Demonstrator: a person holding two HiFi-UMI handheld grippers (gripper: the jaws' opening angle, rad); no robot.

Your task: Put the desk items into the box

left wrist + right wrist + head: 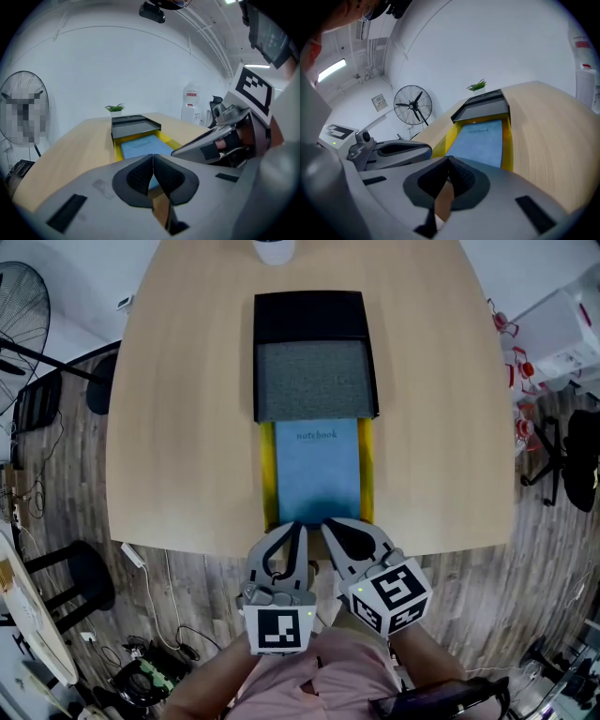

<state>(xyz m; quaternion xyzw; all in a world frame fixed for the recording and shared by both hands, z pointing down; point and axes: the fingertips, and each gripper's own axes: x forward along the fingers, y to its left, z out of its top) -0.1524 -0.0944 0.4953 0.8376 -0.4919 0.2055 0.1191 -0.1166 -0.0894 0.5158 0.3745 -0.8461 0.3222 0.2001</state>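
Note:
A blue notebook lies flat inside a long yellow box in the middle of the wooden table. A black tray with a grey pad covers the box's far end. Both grippers hover side by side at the table's near edge, just short of the box's near end. My left gripper is shut with nothing between its pads. My right gripper is shut and empty too. The left gripper view shows the notebook ahead, beyond the closed jaws. From the right gripper, the notebook also lies straight ahead.
A white plant pot stands at the table's far edge. A floor fan is at the left and a black chair at the right. Cables and clutter lie on the floor near my feet.

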